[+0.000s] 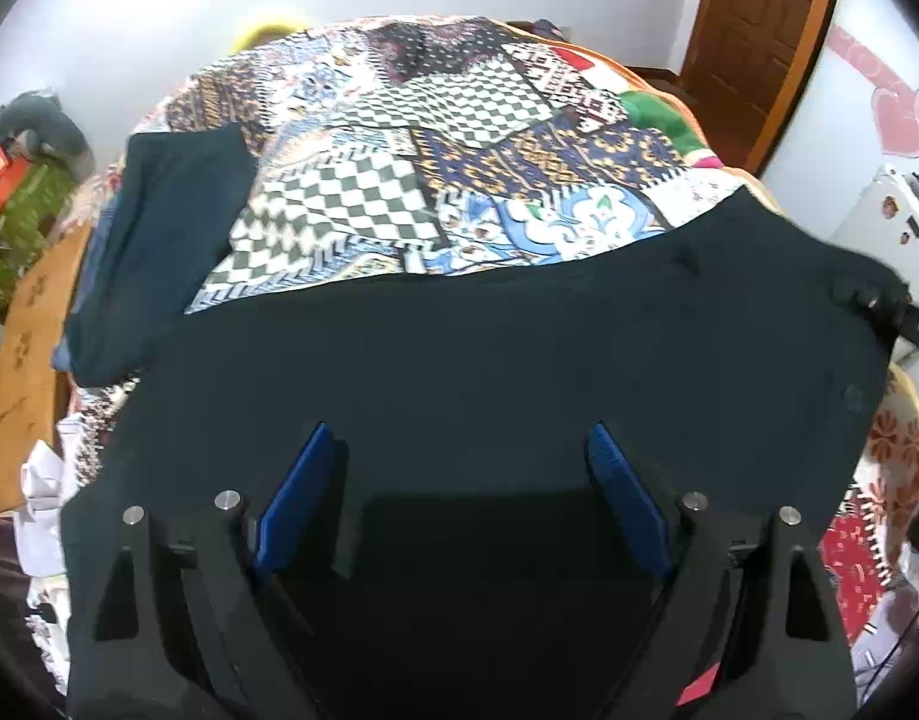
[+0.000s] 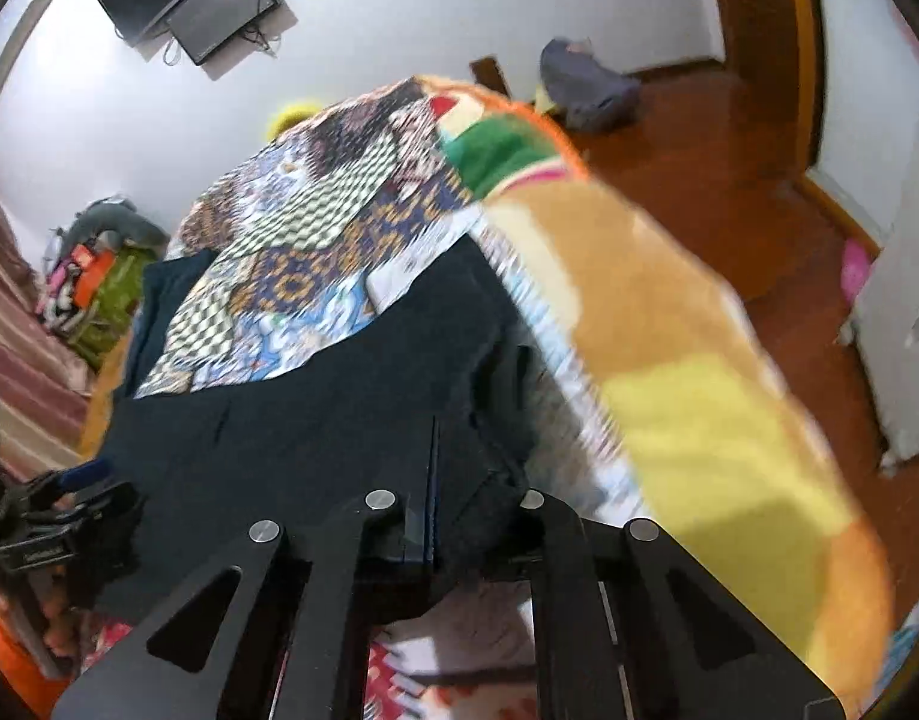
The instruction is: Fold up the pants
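Dark navy pants (image 1: 489, 354) lie spread on a patchwork bedspread (image 1: 399, 138). One leg (image 1: 159, 240) runs away along the bed's left side. My left gripper (image 1: 459, 450) is open just above the near part of the pants, its blue pads (image 1: 297, 498) wide apart with nothing between them. My right gripper (image 2: 435, 468) is shut on the pants' right edge (image 2: 495, 360), with bunched cloth at the closed blue pads. The left gripper also shows in the right wrist view (image 2: 69, 498) at the far left. The pants (image 2: 315, 414) reach back over the bed there.
The bed's right edge drops off under an orange and yellow blanket (image 2: 687, 372) to a wooden floor (image 2: 699, 138). A white fridge (image 1: 885, 222) stands at the right. Clutter (image 1: 21, 192) sits left of the bed. A wooden door (image 1: 753, 30) is far right.
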{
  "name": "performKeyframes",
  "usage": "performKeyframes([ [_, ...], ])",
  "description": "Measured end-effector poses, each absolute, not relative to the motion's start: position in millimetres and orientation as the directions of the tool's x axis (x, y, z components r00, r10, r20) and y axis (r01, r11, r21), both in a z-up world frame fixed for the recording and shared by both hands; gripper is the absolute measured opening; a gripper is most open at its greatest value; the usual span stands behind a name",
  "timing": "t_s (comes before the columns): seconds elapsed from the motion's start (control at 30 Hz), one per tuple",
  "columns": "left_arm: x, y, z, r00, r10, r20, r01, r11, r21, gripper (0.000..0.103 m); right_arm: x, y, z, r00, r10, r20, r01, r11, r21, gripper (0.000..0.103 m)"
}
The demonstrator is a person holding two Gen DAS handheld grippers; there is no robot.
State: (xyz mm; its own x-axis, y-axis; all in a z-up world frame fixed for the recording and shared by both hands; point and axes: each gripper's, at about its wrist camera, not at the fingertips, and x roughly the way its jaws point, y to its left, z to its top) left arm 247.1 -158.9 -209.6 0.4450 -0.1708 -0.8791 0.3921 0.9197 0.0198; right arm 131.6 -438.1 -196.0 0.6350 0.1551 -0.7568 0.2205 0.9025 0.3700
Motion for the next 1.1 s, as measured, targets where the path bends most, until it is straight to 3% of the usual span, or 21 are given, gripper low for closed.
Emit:
performKeyframes([
  [0.23, 248.2, -126.4, -187.3, 0.485, -0.194, -0.853, 0.33, 0.944, -0.027, 0.087, 132.1, -428.9, -163.1, 0.685, 0.155, -0.712, 0.168, 0.917, 0.361, 0.007],
  [0.73, 197.3, -52.1, -96.7, 0.698, -0.232, -0.677, 0.249, 0.966, -0.074, 0.088, 162.7, -324.9, -56.7, 0.789, 0.332, -0.518, -0.132, 0.913, 0.385, 0.007],
  [1.1, 164.3, 5.4, -85.7, 0.733, -0.217, -0.645, 0.176, 0.976, -0.128, 0.092, 188.9, -201.9, -65.9, 0.672, 0.491, -0.555, -0.344, 0.87, 0.354, 0.007],
])
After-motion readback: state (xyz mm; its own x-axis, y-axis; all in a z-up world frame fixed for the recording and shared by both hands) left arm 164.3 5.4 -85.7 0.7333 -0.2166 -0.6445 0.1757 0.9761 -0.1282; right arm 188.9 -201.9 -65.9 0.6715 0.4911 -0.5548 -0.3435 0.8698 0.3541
